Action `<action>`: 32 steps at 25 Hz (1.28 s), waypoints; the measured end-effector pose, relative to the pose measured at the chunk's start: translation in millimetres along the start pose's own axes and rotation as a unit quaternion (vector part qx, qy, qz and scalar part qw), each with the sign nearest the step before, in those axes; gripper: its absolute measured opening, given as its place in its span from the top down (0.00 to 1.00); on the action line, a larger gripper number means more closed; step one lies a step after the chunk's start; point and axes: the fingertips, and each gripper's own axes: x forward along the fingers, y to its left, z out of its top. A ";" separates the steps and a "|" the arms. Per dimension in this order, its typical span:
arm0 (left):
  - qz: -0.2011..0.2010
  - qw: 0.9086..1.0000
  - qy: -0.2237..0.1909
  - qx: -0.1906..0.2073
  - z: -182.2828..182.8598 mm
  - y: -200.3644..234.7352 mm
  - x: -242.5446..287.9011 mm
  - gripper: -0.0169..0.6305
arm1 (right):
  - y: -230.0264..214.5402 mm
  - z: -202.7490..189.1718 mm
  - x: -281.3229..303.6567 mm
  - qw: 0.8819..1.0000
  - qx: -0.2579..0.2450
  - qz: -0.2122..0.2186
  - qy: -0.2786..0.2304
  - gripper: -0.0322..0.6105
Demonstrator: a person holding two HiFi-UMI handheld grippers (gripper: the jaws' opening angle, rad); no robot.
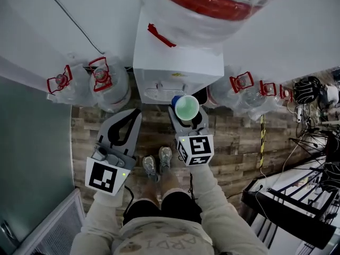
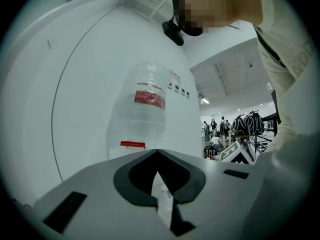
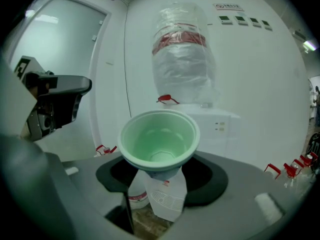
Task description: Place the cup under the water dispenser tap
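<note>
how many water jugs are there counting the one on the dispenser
6 jugs: one atop the dispenser, two on the floor left of it, three right of it, the last barely showing; more may be hidden.

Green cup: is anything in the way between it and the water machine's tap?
Nothing visible is. The right gripper holds the green cup in front of the water dispenser, with only open air between them. The left gripper is off to the side, shut and empty.
</note>
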 end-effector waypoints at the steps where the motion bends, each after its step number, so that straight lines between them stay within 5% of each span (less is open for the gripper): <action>1: 0.002 1.000 0.002 -0.002 -7.0 1.5 0.9 0.97 | -1.4 -9.5 5.1 1.000 0.001 0.001 0.004 0.52; 17: -0.001 0.999 0.037 -0.019 -114.0 -7.6 11.3 0.97 | -22.1 -149.9 67.7 0.998 0.005 0.005 0.063 0.52; 32: 0.006 0.998 0.053 -0.032 -166.8 -4.0 16.8 0.97 | -53.3 -209.8 113.8 0.996 0.016 -0.012 0.083 0.51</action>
